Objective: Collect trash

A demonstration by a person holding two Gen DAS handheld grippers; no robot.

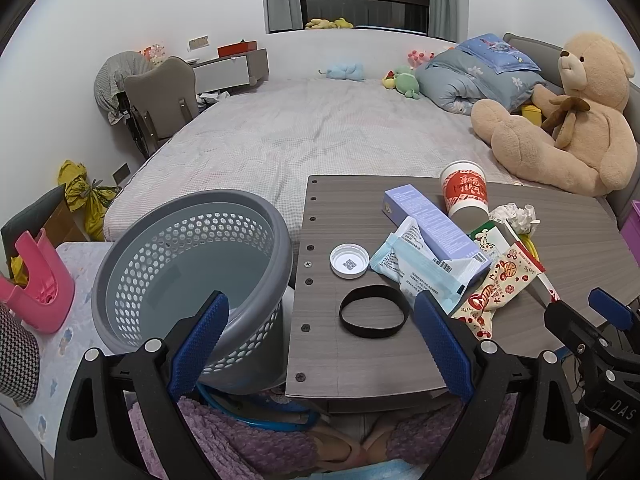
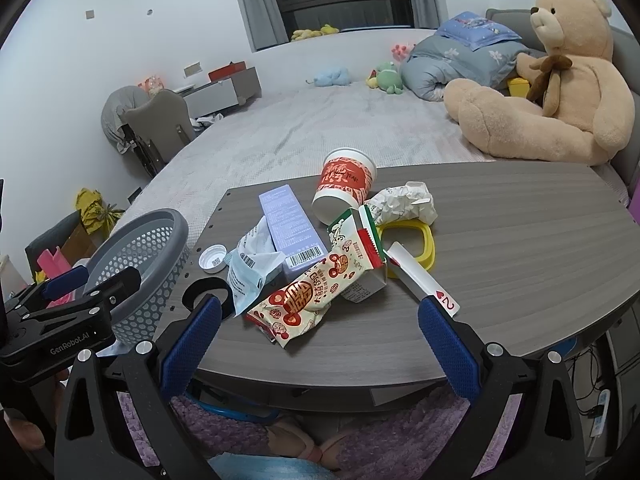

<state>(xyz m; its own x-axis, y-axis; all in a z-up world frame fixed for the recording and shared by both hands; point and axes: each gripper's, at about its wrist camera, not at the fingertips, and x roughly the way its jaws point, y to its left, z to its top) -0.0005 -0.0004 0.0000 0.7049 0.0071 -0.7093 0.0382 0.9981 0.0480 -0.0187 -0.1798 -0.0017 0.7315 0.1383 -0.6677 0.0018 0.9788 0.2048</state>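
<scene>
A pile of trash lies on the grey wooden table (image 1: 360, 360): a red paper cup (image 1: 464, 190), a purple box (image 1: 432, 220), a blue wrapper (image 1: 416, 268), a red-and-white snack packet (image 1: 500, 288), crumpled paper (image 1: 514, 214), a white lid (image 1: 349, 261) and a black band (image 1: 374, 317). The grey perforated basket (image 1: 192, 276) stands left of the table. My left gripper (image 1: 320, 328) is open and empty above the near table edge, by the black band. My right gripper (image 2: 320, 328) is open and empty, facing the snack packet (image 2: 304, 296), cup (image 2: 344, 184) and a playing card (image 2: 424, 280).
A bed (image 1: 320, 132) lies behind the table with a large teddy bear (image 1: 568, 120), a folded quilt (image 1: 476, 76) and soft toys. A pink stool (image 1: 40, 284) sits at the left. A chair (image 1: 160, 96) and desk stand by the far wall. A yellow frame (image 2: 420, 244) lies on the table.
</scene>
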